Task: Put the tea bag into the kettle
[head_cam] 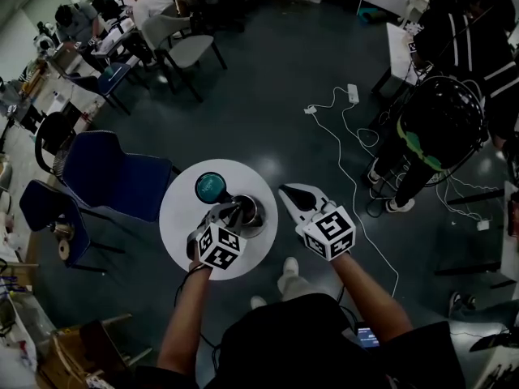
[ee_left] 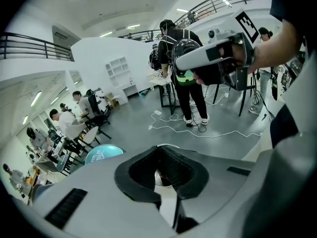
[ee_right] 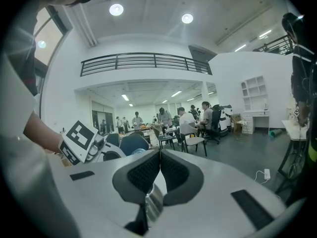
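Left gripper (head_cam: 236,209) over the steel kettle (head_cam: 254,215) on a round white table (head_cam: 180,217).
Its jaws stand almost together, nipping a small pale piece with a reddish tinge, apparently the tea bag (ee_left: 161,176), over the kettle's mouth. The right gripper (ee_right: 159,168) is empty, its pads pressed flat together, held off the table's right edge beside the kettle. Just behind the kettle lies a teal lid (head_cam: 211,187). Beyond the table stand blue chairs (head_cam: 113,177). Farther out, a white power strip (head_cam: 353,93) and its cable lie on the dark floor, near a standing person (head_cam: 442,124).
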`<state>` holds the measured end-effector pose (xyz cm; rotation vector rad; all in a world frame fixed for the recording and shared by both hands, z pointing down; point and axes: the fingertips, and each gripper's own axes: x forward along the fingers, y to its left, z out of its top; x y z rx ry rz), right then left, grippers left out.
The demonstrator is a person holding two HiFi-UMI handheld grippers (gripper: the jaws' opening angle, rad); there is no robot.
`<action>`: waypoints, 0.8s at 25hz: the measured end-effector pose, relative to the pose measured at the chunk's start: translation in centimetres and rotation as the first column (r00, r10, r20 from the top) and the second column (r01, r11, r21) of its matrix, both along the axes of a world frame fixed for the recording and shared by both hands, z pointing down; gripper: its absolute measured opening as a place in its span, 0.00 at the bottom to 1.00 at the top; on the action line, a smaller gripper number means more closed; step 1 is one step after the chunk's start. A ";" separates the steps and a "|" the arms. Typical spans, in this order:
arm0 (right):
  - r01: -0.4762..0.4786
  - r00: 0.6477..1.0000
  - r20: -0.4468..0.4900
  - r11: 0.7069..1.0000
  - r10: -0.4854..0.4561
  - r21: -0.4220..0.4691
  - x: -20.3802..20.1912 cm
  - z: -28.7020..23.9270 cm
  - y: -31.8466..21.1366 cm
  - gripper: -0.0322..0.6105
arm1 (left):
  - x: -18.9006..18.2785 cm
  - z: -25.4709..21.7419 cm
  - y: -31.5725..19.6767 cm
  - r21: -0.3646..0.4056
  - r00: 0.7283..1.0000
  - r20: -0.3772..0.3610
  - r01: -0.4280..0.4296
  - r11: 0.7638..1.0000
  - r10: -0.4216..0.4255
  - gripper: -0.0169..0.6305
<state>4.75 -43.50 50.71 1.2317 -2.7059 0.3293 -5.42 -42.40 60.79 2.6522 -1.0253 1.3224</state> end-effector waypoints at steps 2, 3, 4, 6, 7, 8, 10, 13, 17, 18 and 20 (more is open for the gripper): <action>0.005 1.000 0.000 1.000 -0.005 0.005 -0.6 -0.3 0.5 0.08 | -0.5 -0.5 0.5 0.010 1.000 -0.015 0.011 1.000 -0.011 0.08; 0.008 1.000 -0.002 1.000 -0.008 0.007 -0.9 -0.4 0.8 0.08 | -0.7 -0.8 0.8 0.013 1.000 -0.025 0.017 1.000 -0.017 0.08; 0.011 1.000 -0.005 1.000 -0.011 0.009 -1.1 -0.4 1.1 0.08 | -0.9 -1.0 1.1 0.017 0.999 -0.035 0.021 1.000 -0.020 0.08; 0.016 1.000 -0.010 1.000 -0.016 0.014 -1.7 -0.6 1.8 0.08 | -1.1 -1.7 1.9 0.030 0.998 -0.053 0.026 0.999 -0.024 0.07; 0.018 1.000 -0.012 1.000 -0.018 0.017 -2.0 -0.8 2.1 0.08 | -1.2 -2.0 2.2 0.036 0.998 -0.063 0.028 0.999 -0.026 0.07; 0.020 1.000 -0.013 1.000 -0.020 0.020 -2.3 -1.1 2.4 0.08 | -1.4 -2.4 2.6 0.041 0.997 -0.074 0.032 0.999 -0.029 0.07; 0.024 1.000 -0.015 0.999 -0.024 0.027 -3.0 -1.6 2.9 0.08 | -1.8 -3.3 3.3 0.051 0.994 -0.104 0.044 0.998 -0.038 0.06; 0.032 0.999 -0.019 0.999 -0.031 0.038 -4.2 -2.3 3.7 0.08 | -2.4 -4.5 4.2 0.063 0.988 -0.147 0.057 0.996 -0.047 0.06; 0.040 0.999 -0.023 0.998 -0.039 0.056 -5.8 -3.4 5.2 0.08 | -3.5 -6.3 5.8 0.094 0.985 -0.166 0.056 0.994 -0.039 0.06; 0.042 0.999 -0.024 0.997 -0.041 0.061 -6.1 -3.6 5.6 0.08 | -3.8 -6.9 6.1 0.105 0.983 -0.180 0.062 0.993 -0.043 0.06; 0.048 0.998 -0.031 0.997 -0.046 0.068 -6.9 -3.8 6.2 0.08 | -4.4 -7.9 6.7 0.116 0.972 -0.226 0.084 0.990 -0.056 0.05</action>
